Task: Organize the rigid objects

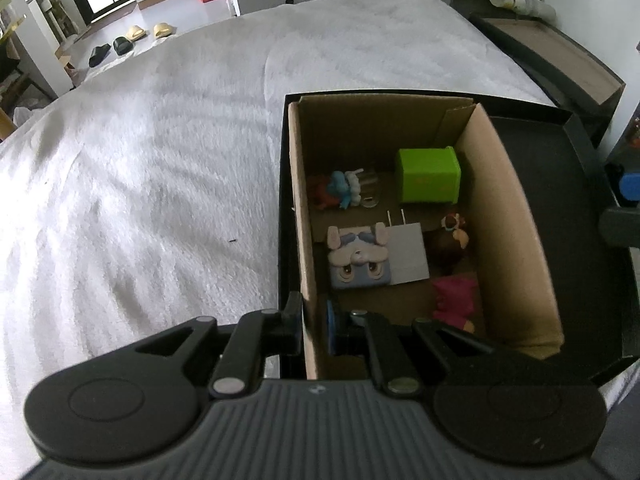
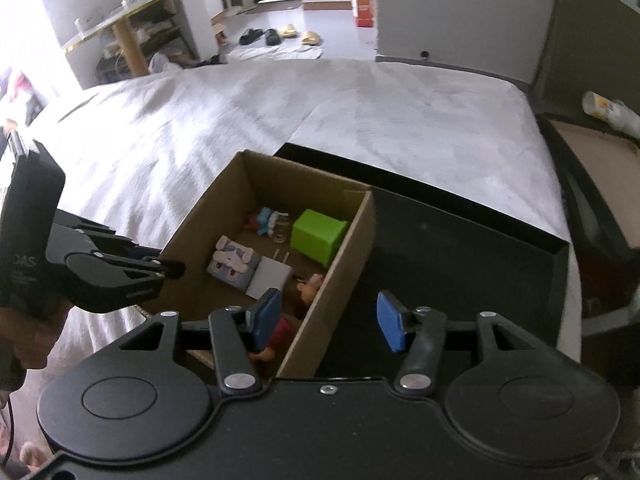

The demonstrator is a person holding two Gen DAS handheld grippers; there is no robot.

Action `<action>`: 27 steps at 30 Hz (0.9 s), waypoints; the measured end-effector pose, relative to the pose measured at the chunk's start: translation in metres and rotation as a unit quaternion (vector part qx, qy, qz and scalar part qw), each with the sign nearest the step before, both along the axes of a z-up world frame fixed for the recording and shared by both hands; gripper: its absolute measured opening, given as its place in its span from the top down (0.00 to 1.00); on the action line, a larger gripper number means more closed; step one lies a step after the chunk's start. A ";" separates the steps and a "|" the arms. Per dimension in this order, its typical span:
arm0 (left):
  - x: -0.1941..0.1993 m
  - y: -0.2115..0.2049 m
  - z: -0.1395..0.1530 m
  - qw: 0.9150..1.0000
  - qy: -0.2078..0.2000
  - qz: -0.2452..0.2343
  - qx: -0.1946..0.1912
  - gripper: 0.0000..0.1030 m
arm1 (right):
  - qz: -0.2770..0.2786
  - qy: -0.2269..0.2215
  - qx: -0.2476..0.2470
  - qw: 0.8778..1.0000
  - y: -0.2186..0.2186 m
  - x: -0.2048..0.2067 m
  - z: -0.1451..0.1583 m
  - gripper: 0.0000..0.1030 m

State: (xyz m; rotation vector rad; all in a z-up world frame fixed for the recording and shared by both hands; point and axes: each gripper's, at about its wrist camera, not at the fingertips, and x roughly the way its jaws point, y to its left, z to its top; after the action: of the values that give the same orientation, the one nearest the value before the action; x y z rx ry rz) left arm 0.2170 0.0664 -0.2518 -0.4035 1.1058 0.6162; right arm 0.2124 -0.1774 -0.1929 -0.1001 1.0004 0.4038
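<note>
An open cardboard box [image 1: 508,216] [image 2: 352,240] stands inside a black tray [image 1: 576,208] [image 2: 460,248] on a white bed. In it lie a green cube [image 1: 428,176] [image 2: 318,236], a blue-grey rabbit-face box [image 1: 358,256] [image 2: 232,264], a white charger [image 1: 408,254] [image 2: 268,278], a blue and red figure [image 1: 340,190] [image 2: 266,218], a brown doll [image 1: 452,236] and a pink piece [image 1: 456,298]. My left gripper [image 1: 314,324] [image 2: 168,266] is shut on the box's left wall. My right gripper [image 2: 328,320] is open and empty, straddling the box's right wall.
The white bedspread [image 1: 160,180] [image 2: 360,108] spreads to the left and beyond. A dark nightstand [image 1: 560,52] with a fallen paper cup [image 1: 516,0] stands at the right. Slippers [image 2: 280,34] lie on the floor past the bed.
</note>
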 end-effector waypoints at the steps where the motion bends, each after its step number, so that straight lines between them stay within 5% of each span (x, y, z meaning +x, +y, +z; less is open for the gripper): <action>1: 0.000 -0.001 0.003 1.000 0.002 0.000 0.000 0.90 | -0.007 -0.001 0.004 1.000 -0.005 -0.002 0.003 0.45; 12: 0.000 -0.028 0.049 1.000 -0.005 -0.014 -0.021 0.84 | -0.067 -0.004 0.056 0.996 -0.048 -0.024 0.019 0.34; 19: -0.004 -0.048 0.080 1.000 -0.014 0.002 -0.022 0.56 | -0.084 -0.019 0.078 0.993 -0.060 -0.038 0.035 0.18; 27: -0.013 -0.071 0.122 0.999 -0.030 -0.007 -0.007 0.37 | -0.111 -0.053 0.102 0.987 -0.072 -0.058 0.058 0.00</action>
State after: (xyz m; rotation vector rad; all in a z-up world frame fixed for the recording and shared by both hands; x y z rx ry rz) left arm 0.2037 -0.0044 -0.1301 -0.4245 1.0548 0.5811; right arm 0.1539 -0.2491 -0.1348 0.1726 0.8499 0.2909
